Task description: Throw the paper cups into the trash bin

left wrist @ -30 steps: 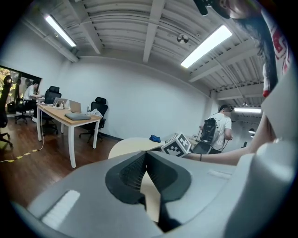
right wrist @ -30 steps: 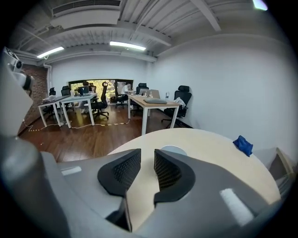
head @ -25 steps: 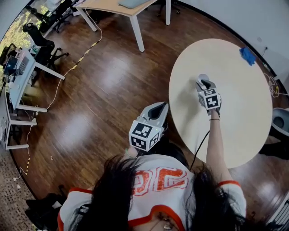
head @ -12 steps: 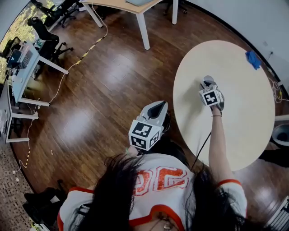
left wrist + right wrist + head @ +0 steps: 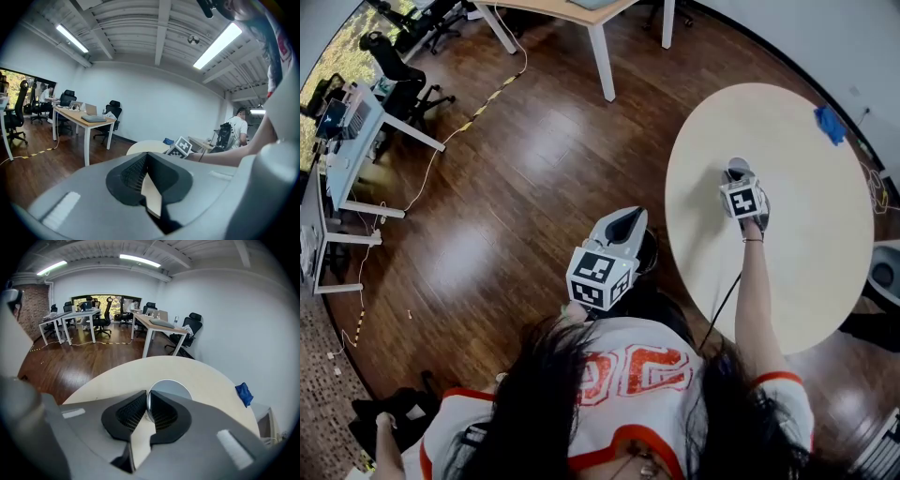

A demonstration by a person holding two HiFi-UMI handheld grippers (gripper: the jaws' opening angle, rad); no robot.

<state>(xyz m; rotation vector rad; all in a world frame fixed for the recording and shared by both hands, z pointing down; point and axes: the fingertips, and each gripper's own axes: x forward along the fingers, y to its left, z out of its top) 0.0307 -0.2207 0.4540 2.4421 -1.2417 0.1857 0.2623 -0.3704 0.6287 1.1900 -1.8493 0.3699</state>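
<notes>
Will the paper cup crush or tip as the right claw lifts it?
Probably light: the paper cup looks empty inside. Its thin wall, pinched at the rim by the right claw, may dent. Held by one side, it may hang tilted.

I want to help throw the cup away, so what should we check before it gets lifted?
1. Right gripper shut on the white paper cup rim: ok.
2. Cup upright on the round beige table: ok.
3. Left gripper empty, jaws together: ok.
4. Blue crumpled cloth lies apart from the cup: ok.
5. Grey round bin beside the table, open and reachable: cannot tell, it is cut off at the edge.
</notes>
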